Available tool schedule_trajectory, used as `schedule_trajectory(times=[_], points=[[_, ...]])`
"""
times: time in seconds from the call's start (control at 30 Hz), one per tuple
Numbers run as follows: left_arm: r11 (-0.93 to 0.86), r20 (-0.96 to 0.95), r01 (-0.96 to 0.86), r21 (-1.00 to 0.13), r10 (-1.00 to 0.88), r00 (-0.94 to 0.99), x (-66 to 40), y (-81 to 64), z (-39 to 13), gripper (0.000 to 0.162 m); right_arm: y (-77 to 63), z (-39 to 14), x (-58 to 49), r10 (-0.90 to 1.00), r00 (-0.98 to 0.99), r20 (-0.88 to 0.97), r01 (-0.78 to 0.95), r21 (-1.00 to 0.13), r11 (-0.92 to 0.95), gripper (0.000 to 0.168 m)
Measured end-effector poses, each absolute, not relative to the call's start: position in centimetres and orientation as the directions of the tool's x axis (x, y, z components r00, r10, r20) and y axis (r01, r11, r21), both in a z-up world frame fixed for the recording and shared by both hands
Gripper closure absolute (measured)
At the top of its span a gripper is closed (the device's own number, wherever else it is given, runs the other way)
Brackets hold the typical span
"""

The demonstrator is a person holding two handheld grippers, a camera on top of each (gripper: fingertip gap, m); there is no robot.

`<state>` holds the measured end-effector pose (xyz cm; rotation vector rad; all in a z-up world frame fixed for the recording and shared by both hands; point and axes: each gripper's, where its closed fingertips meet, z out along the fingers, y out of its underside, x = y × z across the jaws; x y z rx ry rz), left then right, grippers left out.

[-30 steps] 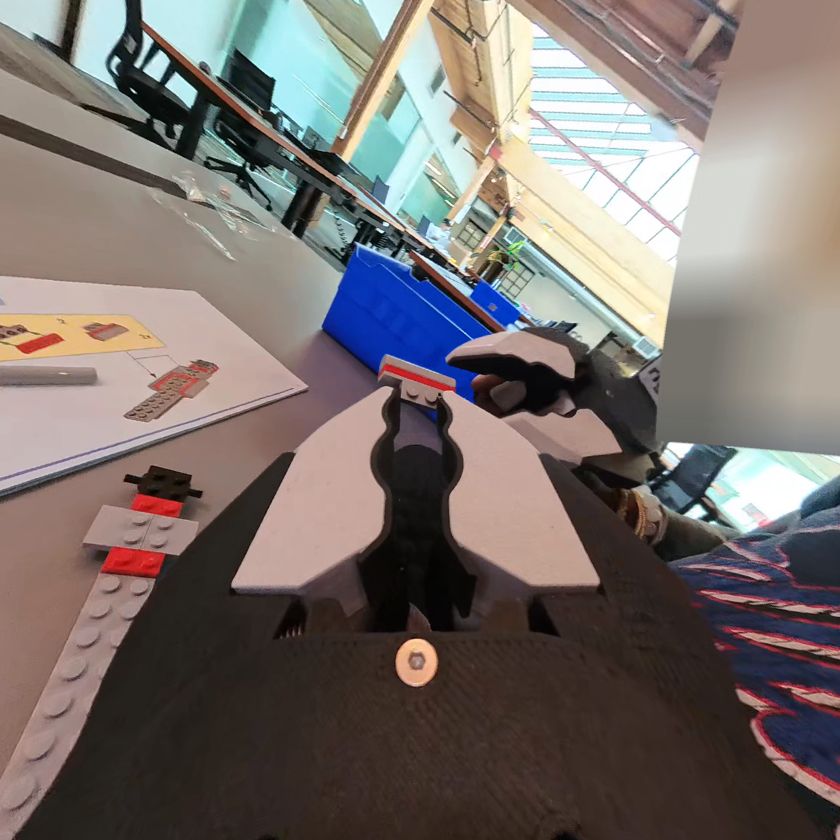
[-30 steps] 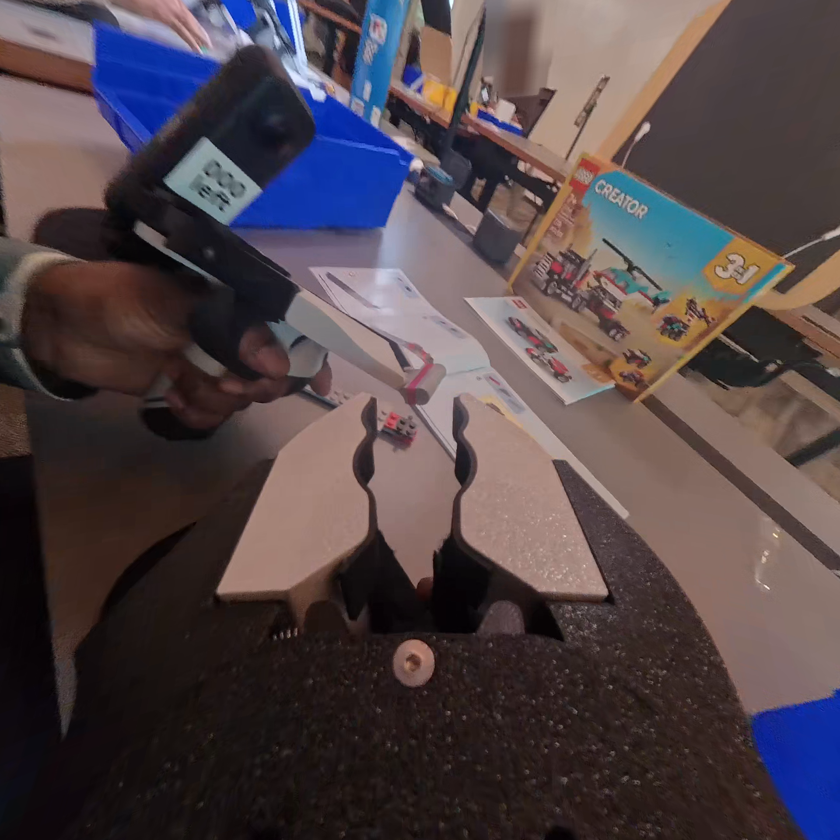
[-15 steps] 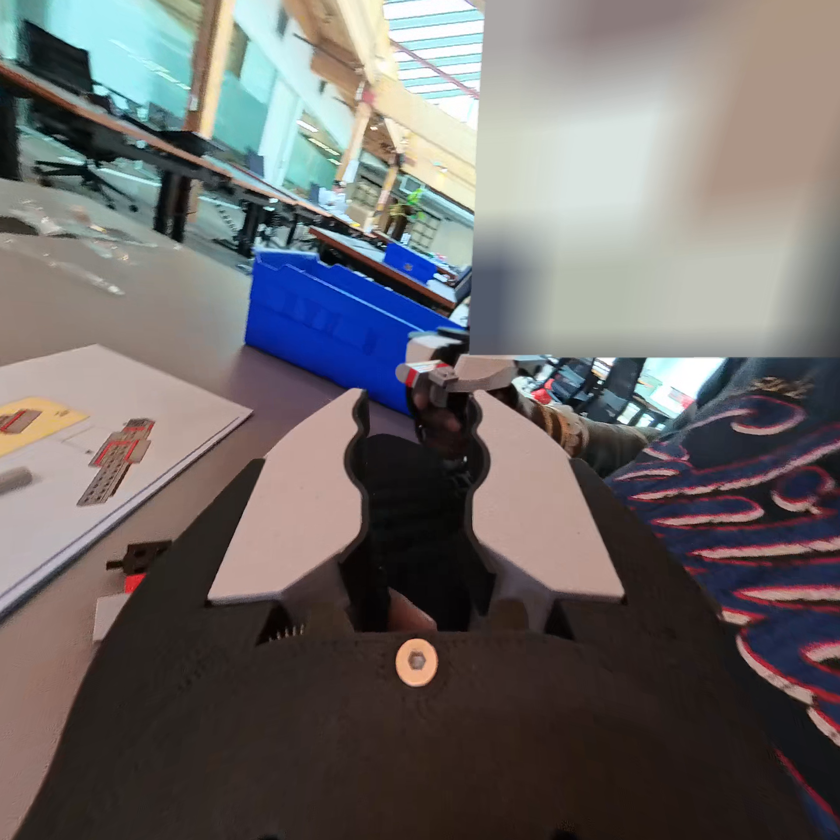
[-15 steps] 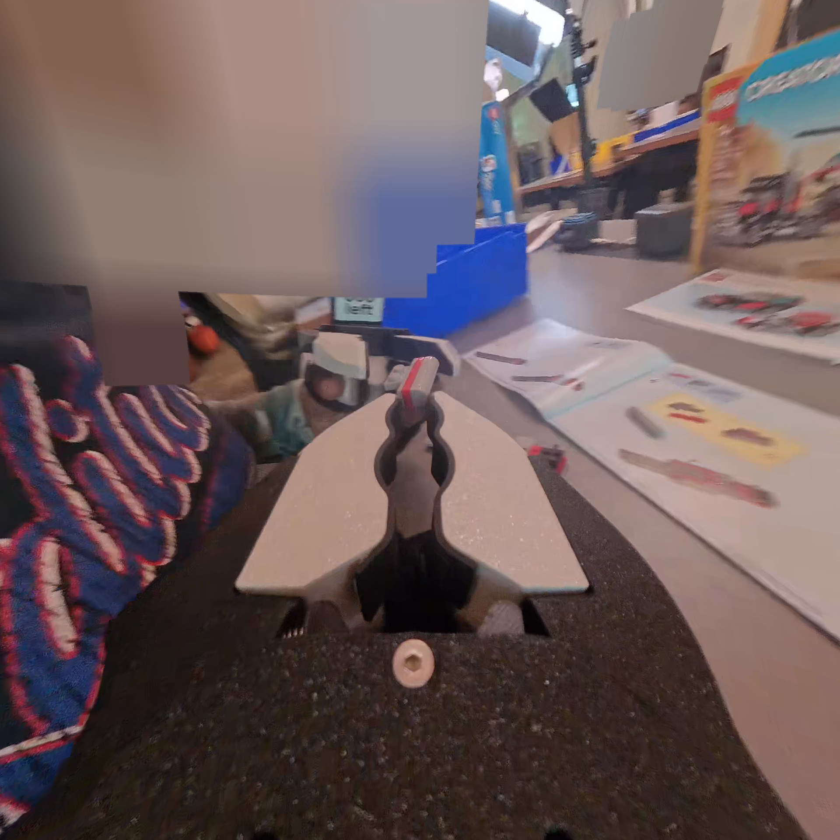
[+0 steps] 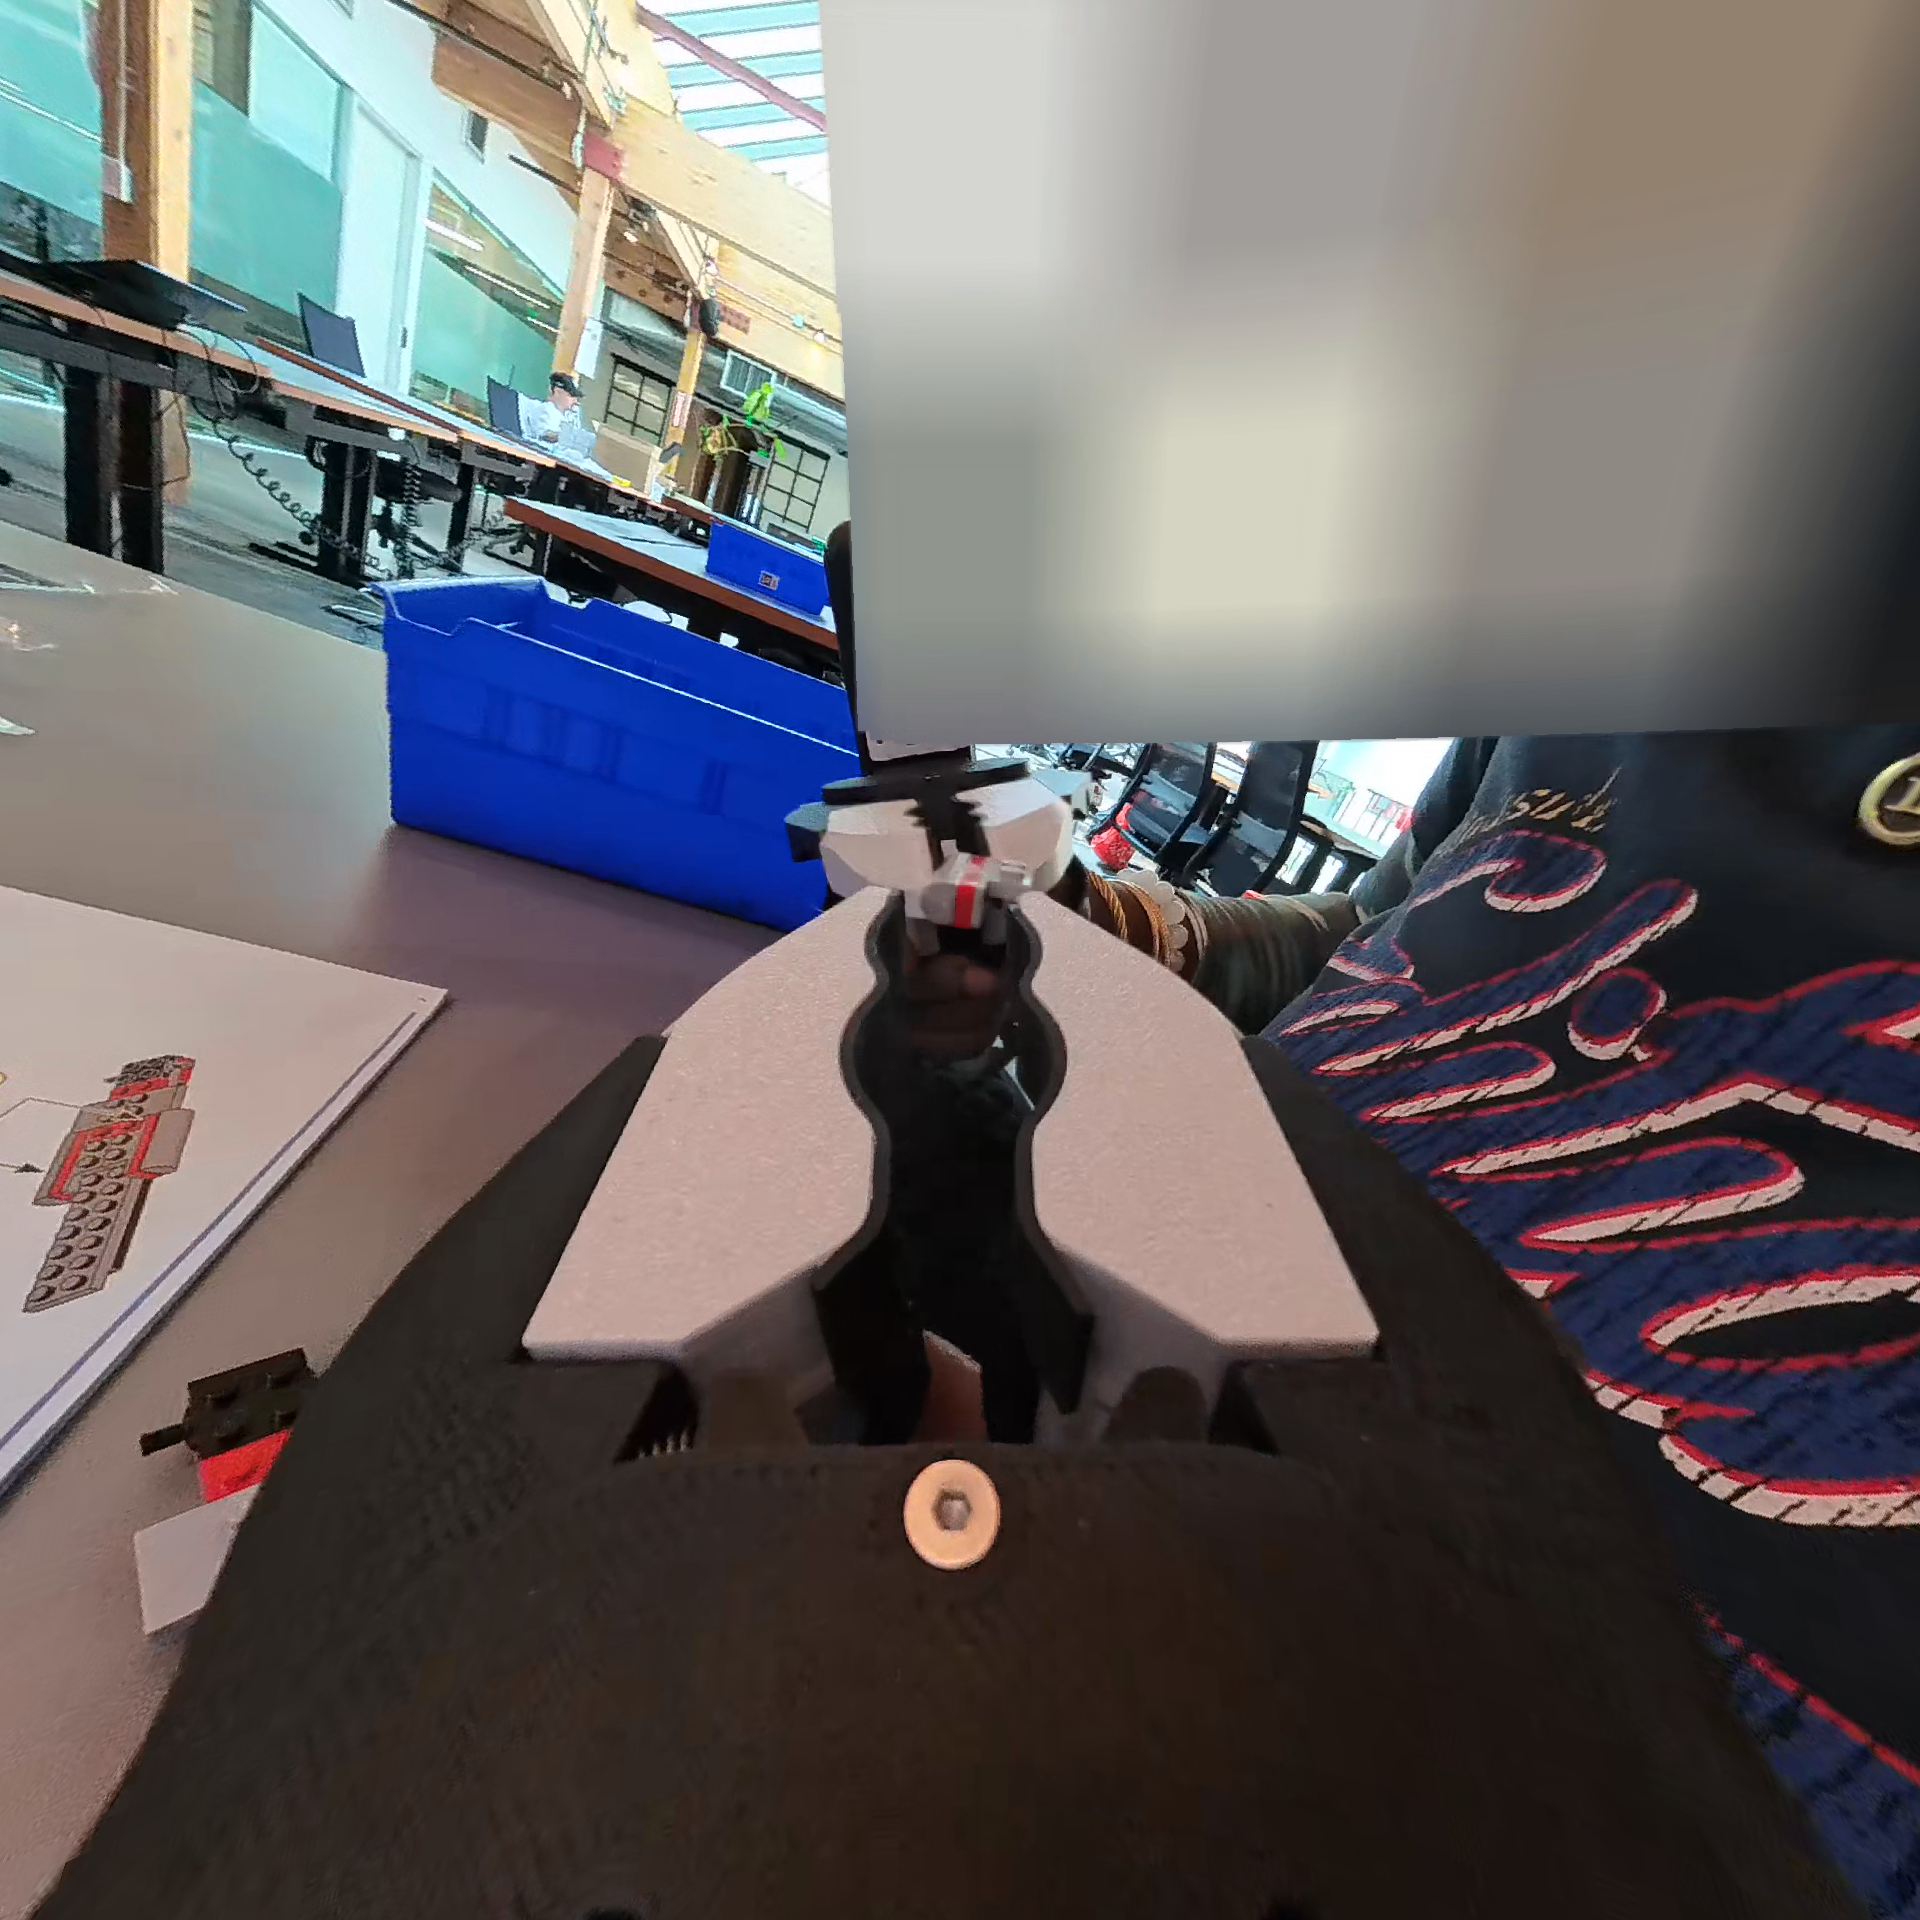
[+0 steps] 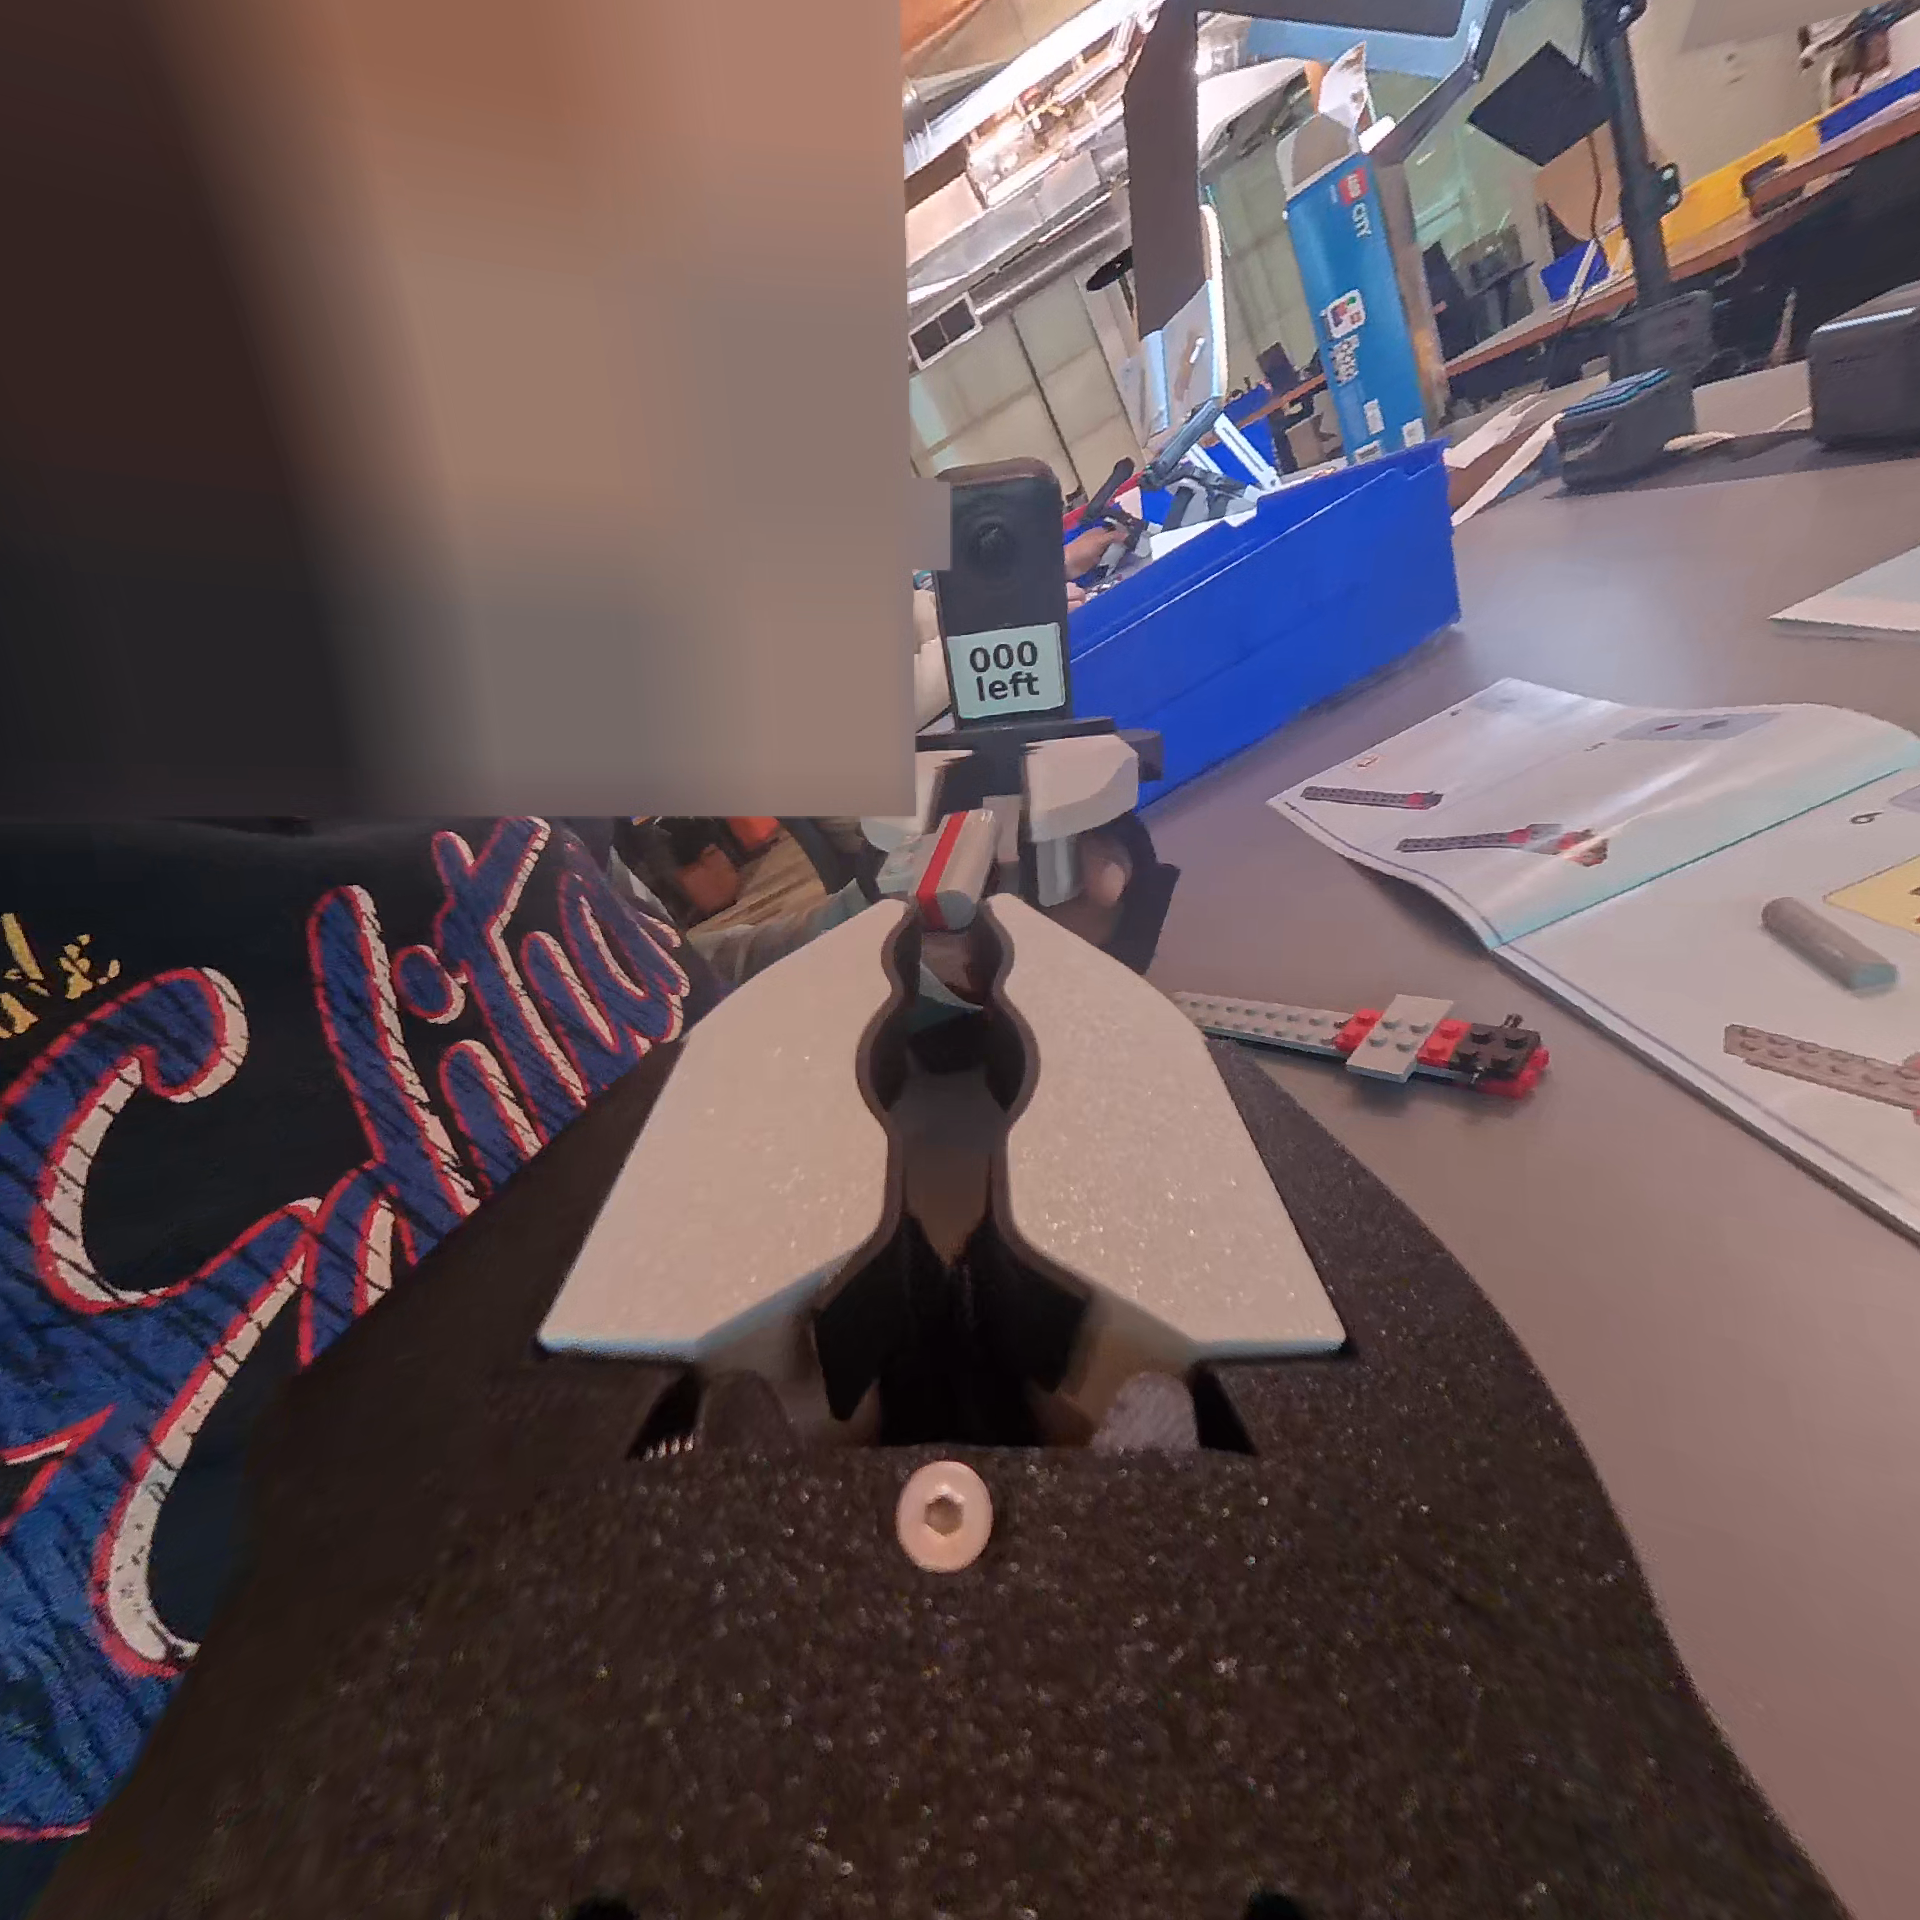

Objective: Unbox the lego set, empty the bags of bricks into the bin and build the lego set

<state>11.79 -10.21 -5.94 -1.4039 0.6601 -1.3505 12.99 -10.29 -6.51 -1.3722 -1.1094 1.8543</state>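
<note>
A small grey-and-red brick piece [image 5: 961, 891] hangs in the air between my two grippers, which face each other in front of a person's chest. My left gripper [image 5: 951, 912] is closed on it from one side. My right gripper [image 6: 948, 916] is shut on the same piece [image 6: 951, 873] from the other side. Each gripper also shows in the other's view: the right one in the left wrist view [image 5: 954, 844], the left one in the right wrist view [image 6: 1003, 821]. A partly built grey, red and black plate assembly [image 6: 1392, 1034] lies on the table; its end also shows in the left wrist view [image 5: 234, 1418].
An open instruction booklet [image 6: 1662, 831] lies on the grey table, with a grey cylinder [image 6: 1823, 940] on it. It also shows in the left wrist view [image 5: 156, 1091]. A blue bin [image 5: 603, 727] stands behind. The person's dark printed shirt [image 5: 1610, 1143] is very close. The grippers are tip to tip, or close to it.
One second ago the left gripper alone held the piece. The right gripper then shut on it while the left opened. Now the left has closed on it again and both point toward the person.
</note>
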Motion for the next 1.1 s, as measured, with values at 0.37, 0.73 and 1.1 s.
schedule_trajectory(times=[0.37,0.73,1.1], points=[[-0.294,0.348,0.261,-0.92,-0.917,0.193,12.1,-11.0,-5.9,0.153,-11.0,-6.5,13.0,0.821,-0.321,-0.471,0.054,-0.875,-0.481,0.16],[-0.075,0.216,0.284,-0.956,-0.833,0.509,9.5,-7.7,-5.7,0.135,-7.5,-6.5,11.8,0.839,-0.091,-0.537,-0.064,-0.838,-0.543,0.159],[0.014,0.164,0.236,-0.972,-0.68,0.715,9.7,-6.4,-6.2,0.135,-5.3,-8.1,10.7,0.903,0.256,-0.345,-0.067,-0.938,-0.339,0.159]])
